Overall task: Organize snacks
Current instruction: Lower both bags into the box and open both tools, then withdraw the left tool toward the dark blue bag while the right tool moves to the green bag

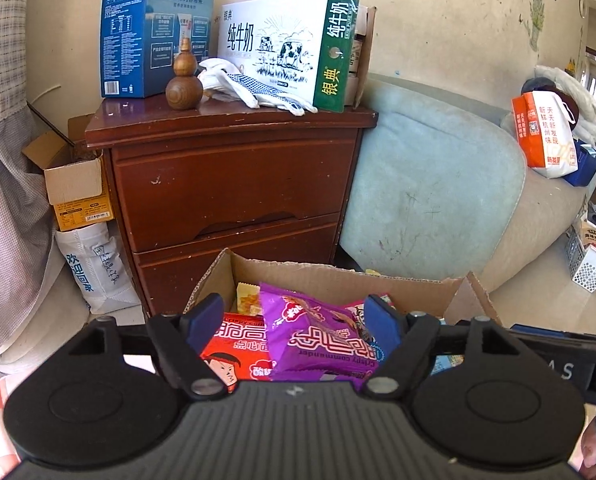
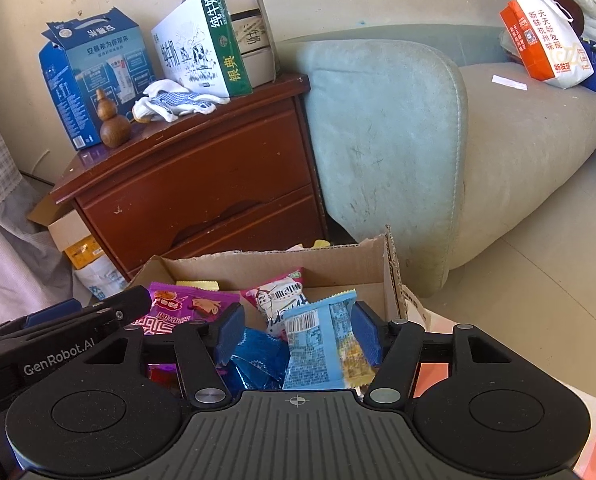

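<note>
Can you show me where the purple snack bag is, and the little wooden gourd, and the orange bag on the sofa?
purple snack bag [image 1: 310, 340], left wrist view, middle of its front.
wooden gourd [image 1: 184, 93], left wrist view, its round lower bulb.
orange bag [image 2: 546, 46], right wrist view, its printed side.

At twelve o'clock from me stands a reddish-brown nightstand [image 1: 234, 184] with two drawers. On its top, at eleven o'clock, a blue carton [image 1: 150, 36] stands upright, and a white milk carton [image 1: 282, 48] with a green end sits just to its right. A small wooden gourd [image 1: 184, 80] stands in front of the blue carton, and a pair of white gloves [image 1: 254, 88] with blue dots lies against the milk carton. At nine o'clock, beside the nightstand, I see an open cardboard box [image 1: 74, 184] above a white bag [image 1: 94, 264]. At two o'clock a pale green sofa [image 2: 386, 128] touches the nightstand; an orange and white bag [image 2: 546, 44] sits on its far end.
</note>
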`<state>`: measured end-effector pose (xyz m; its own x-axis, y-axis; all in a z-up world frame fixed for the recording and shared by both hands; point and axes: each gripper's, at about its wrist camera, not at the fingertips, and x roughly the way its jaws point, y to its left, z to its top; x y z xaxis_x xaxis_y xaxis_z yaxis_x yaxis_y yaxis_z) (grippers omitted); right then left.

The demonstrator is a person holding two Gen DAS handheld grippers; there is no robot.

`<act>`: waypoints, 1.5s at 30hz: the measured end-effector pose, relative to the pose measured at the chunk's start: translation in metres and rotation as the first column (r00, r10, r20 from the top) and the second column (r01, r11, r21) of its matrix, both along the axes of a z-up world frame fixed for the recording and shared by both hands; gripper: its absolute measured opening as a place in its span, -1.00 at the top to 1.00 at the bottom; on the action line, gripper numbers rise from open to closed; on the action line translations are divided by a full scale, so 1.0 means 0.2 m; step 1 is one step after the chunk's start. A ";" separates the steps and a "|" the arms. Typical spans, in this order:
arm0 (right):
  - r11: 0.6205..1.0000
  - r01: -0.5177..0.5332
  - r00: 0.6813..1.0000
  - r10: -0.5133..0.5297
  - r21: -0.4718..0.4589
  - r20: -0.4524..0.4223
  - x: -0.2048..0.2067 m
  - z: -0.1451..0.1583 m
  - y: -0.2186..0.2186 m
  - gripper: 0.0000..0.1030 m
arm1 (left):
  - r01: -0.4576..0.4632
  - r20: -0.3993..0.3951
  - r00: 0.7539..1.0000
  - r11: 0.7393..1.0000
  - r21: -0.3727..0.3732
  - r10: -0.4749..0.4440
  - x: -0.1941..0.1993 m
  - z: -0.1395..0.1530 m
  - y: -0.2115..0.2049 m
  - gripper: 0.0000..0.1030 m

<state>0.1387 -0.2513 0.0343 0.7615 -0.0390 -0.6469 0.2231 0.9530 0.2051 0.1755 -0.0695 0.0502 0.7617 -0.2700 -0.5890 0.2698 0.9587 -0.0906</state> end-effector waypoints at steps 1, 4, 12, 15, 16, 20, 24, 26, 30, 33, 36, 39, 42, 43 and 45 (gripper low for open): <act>1.000 -0.012 1.000 0.012 -0.002 -0.003 0.00 0.00 0.01 -0.15 | 0.000 0.001 1.000 1.000 0.007 0.000 -0.01 0.00 0.01 -0.48; 0.999 -0.040 0.999 0.040 -0.005 -0.006 -0.01 0.01 0.04 -0.18 | -0.007 -0.001 1.000 0.999 0.032 0.007 -0.02 0.00 0.04 -0.49; 0.993 -0.119 0.993 0.118 -0.026 -0.019 -0.04 0.02 0.16 -0.29 | -0.036 -0.008 0.999 0.997 0.070 0.037 -0.06 0.00 0.17 -0.54; 0.986 -0.164 0.986 0.163 -0.030 -0.027 -0.05 0.02 0.21 -0.29 | -0.055 -0.015 0.998 0.995 0.087 0.056 -0.07 -0.01 0.21 -0.55; 0.984 -0.176 0.984 0.175 -0.033 -0.028 -0.05 0.02 0.23 -0.29 | -0.062 -0.019 0.998 0.994 0.092 0.064 -0.07 -0.01 0.23 -0.55; 0.971 -0.238 0.971 0.237 -0.032 -0.041 -0.07 0.01 0.31 -0.29 | -0.096 -0.035 0.994 0.990 0.103 0.100 -0.07 -0.03 0.33 -0.55; 0.962 -0.275 0.959 0.274 -0.002 -0.072 -0.06 -0.03 0.37 -0.29 | -0.130 -0.043 0.990 0.984 0.118 0.136 -0.07 -0.04 0.43 -0.55; 0.959 -0.284 0.955 0.284 0.016 -0.088 -0.06 -0.05 0.40 -0.29 | -0.149 -0.050 0.986 0.981 0.127 0.157 -0.07 -0.05 0.48 -0.55; 0.951 -0.308 0.944 0.310 0.032 -0.112 -0.06 -0.08 0.46 -0.29 | -0.182 -0.071 0.979 0.974 0.139 0.193 -0.06 -0.09 0.57 -0.55; 0.943 -0.328 0.935 0.331 0.045 -0.129 -0.06 -0.10 0.51 -0.29 | -0.195 -0.101 0.972 0.969 0.154 0.212 -0.04 -0.12 0.62 -0.56; 0.938 -0.341 0.926 0.347 0.065 -0.151 -0.06 -0.13 0.56 -0.29 | -0.215 -0.125 0.963 0.962 0.168 0.237 -0.03 -0.16 0.67 -0.56; 0.933 -0.349 0.917 0.359 0.089 -0.176 -0.05 -0.17 0.61 -0.29 | -0.226 -0.148 0.956 0.957 0.183 0.254 -0.02 -0.20 0.70 -0.56; 0.932 -0.346 0.911 0.361 0.107 -0.198 -0.04 -0.21 0.65 -0.29 | -0.239 -0.180 0.946 0.955 0.178 0.270 0.00 -0.25 0.73 -0.56; 0.933 -0.342 0.911 0.358 0.110 -0.205 -0.03 -0.23 0.67 -0.29 | -0.238 -0.192 0.943 0.955 0.178 0.270 0.01 -0.27 0.73 -0.56; 0.935 -0.334 0.908 0.354 0.120 -0.224 -0.03 -0.27 0.69 -0.32 | -0.228 -0.211 0.941 0.957 0.181 0.264 0.02 -0.31 0.73 -0.57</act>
<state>0.1337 -0.1133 -0.0191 0.5418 0.2547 -0.8010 -0.0645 0.9628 0.2626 0.1789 0.0760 -0.0110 0.6310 0.0148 -0.7756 0.0123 0.9995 0.0291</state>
